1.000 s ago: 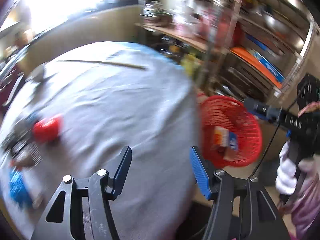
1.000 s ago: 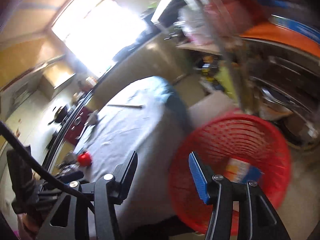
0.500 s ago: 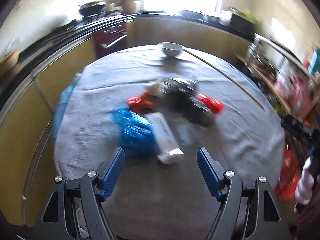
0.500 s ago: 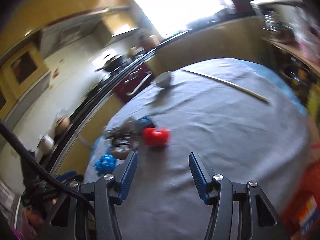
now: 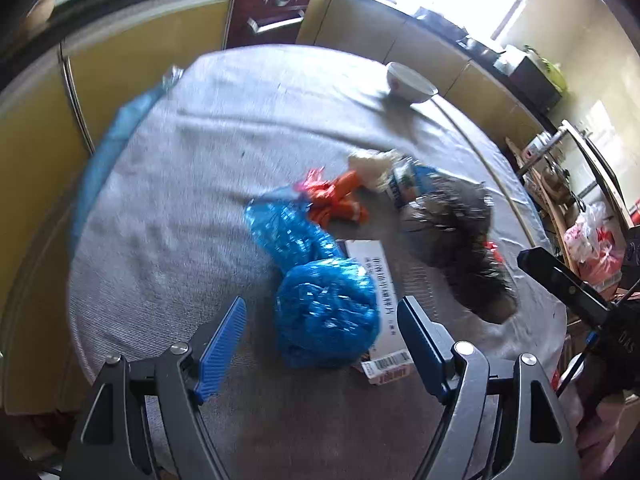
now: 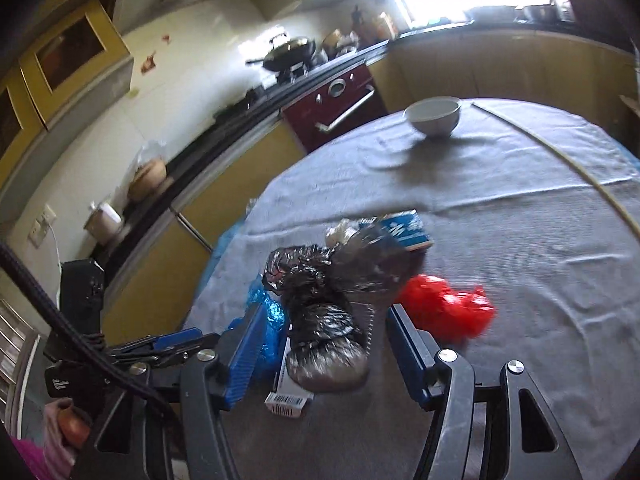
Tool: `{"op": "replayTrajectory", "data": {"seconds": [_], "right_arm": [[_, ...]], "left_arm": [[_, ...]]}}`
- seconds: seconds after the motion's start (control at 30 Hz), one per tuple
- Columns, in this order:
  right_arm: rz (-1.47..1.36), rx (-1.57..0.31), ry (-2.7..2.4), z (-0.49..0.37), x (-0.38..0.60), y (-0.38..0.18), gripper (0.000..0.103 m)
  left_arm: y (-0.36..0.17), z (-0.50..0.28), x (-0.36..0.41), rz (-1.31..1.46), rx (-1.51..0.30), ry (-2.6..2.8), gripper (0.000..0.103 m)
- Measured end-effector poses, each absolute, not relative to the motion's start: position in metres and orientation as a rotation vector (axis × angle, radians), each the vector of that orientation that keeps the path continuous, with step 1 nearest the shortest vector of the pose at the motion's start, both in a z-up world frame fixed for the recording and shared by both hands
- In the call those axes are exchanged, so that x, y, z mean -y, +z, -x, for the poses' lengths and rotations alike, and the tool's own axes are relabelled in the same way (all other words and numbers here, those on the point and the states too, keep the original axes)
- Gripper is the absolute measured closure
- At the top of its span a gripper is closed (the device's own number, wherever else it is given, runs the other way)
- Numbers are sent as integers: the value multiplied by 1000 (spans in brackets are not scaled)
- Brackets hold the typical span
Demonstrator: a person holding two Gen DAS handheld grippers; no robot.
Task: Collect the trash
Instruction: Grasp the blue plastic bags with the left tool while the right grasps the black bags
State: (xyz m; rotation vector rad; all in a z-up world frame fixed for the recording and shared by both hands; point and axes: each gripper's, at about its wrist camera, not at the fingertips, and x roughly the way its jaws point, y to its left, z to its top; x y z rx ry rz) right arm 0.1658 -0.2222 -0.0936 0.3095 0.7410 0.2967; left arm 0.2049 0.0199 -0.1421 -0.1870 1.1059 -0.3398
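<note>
A heap of trash lies on the round grey-clothed table (image 5: 192, 152). In the left wrist view my left gripper (image 5: 322, 352) is open, its fingers either side of a crumpled blue plastic bag (image 5: 326, 312) that lies on a white carton (image 5: 384, 312). Orange wrappers (image 5: 340, 200) and a black plastic bag (image 5: 460, 236) lie beyond. In the right wrist view my right gripper (image 6: 320, 354) is open around the near end of the black bag (image 6: 324, 312). A red bag (image 6: 444, 312) lies to its right, a blue box (image 6: 408, 230) behind.
A white bowl (image 6: 433, 115) stands at the table's far side, and a thin stick (image 6: 560, 160) lies along the right. Yellow kitchen cabinets and a dark red oven (image 5: 268, 16) curve behind the table. Shelves (image 5: 568, 176) stand at the right.
Both grippers have swung from the red basket beside the table back over the table, and now hang low over the trash heap. Both stay open.
</note>
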Motion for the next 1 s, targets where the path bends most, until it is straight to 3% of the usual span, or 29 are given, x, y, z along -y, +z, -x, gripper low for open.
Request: {"op": "replayTrajectory", "data": {"seconds": [0.4, 0.5, 0.53, 0.6, 1.0], "right_arm": [[-234, -844, 277, -210, 198, -122, 39], [-243, -854, 297, -210, 196, -128, 58], [-246, -849, 297, -209, 197, -128, 59], [-244, -823, 280, -203, 199, -126, 61], [-350, -682, 261, -126, 233, -94, 62]], "left_arm": [[-162, -229, -21, 235, -1154, -366, 25], [-166, -232, -17, 216, -1159, -385, 30], [-167, -232, -16, 208, -1161, -391, 39], [-167, -231, -14, 200, -1161, -396, 43], [-120, -181, -11, 127, -1031, -416, 46]]}}
